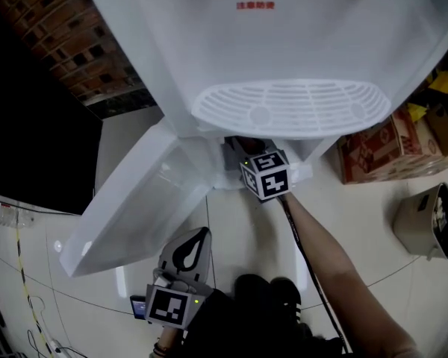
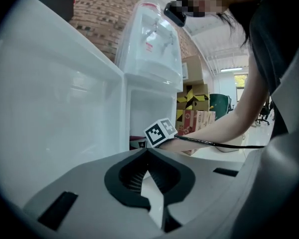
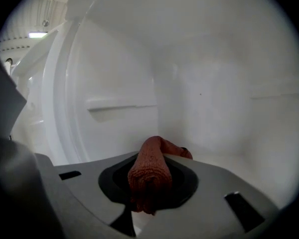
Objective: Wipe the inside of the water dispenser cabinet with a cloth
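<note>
The white water dispenser (image 1: 284, 43) stands with its cabinet door (image 1: 134, 207) swung open to the left. My right gripper (image 3: 152, 158) reaches into the cabinet and is shut on a reddish-brown cloth (image 3: 150, 173), which bunches out of the jaws toward the white floor and back wall (image 3: 209, 98). In the head view only its marker cube (image 1: 266, 174) and the forearm show; the jaws are hidden in the opening. My left gripper (image 1: 203, 233) hangs back low, outside by the door, shut with nothing in it (image 2: 148, 152).
A ledge (image 3: 122, 103) runs along the cabinet's left inner wall. Above the opening juts the drip tray (image 1: 291, 109). Cardboard boxes (image 1: 381, 151) and a beige bin (image 1: 429, 218) sit at the right, a brick wall (image 1: 67, 43) at the left. Cables (image 1: 30, 304) lie on the floor.
</note>
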